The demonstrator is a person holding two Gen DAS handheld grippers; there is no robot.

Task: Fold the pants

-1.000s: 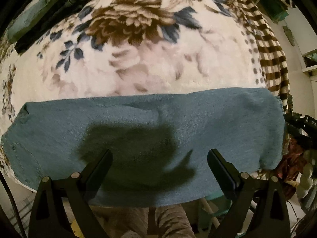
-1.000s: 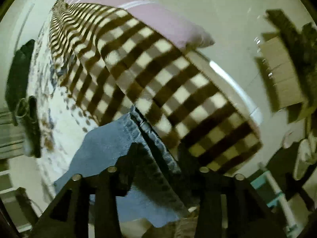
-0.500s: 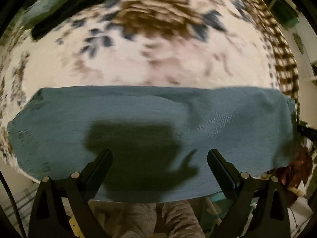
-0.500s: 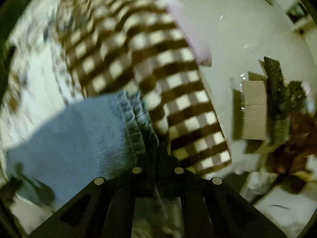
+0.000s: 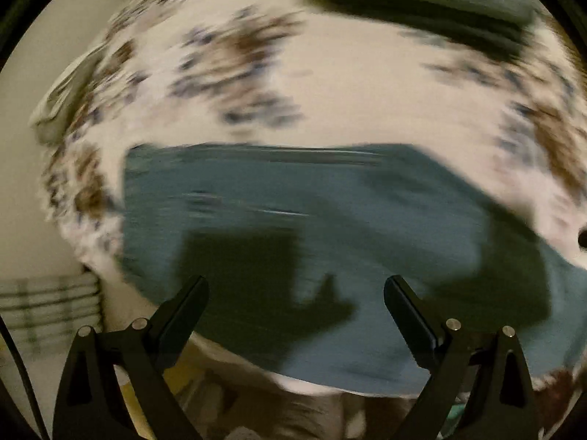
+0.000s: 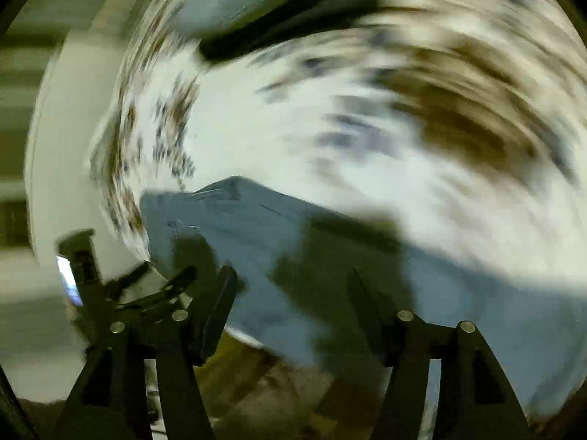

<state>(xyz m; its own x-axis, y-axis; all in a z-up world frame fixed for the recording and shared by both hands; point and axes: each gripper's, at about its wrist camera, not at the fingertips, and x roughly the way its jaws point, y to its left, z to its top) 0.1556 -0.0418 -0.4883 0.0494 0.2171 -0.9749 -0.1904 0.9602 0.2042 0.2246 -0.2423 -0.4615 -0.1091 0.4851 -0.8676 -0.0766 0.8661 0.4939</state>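
- Bed [image 5: 348, 84]: covered by a pale floral blanket [image 6: 422, 198]; both views are heavily smeared by motion, so fine detail is not readable. A dark item [image 5: 422, 11] lies at the far side of the bed; its nature cannot be determined.
- Pants [image 5: 301, 212]: blue denim, lying flat across the near edge of the bed as a long, narrow band, apparently doubled leg on leg. In the right wrist view the pants [image 6: 279, 253] run diagonally, one end pointing to the far left.
- Left tool [image 5: 295, 304]: jaws spread wide, nothing between them, positioned above the near middle of the band. Its shadow falls on the denim.
- Right tool [image 6: 290, 300]: jaws likewise wide apart and empty, over the denim.
- Step in hand, as judged: a pause between folds, with both tools free of the cloth and repositioning.
- Next move, as judged: each tool needs to close on an end or edge of the band, lift it clear, and carry it over the other half so the edges align. Risk: pinching one layer only, or catching the blanket with it.
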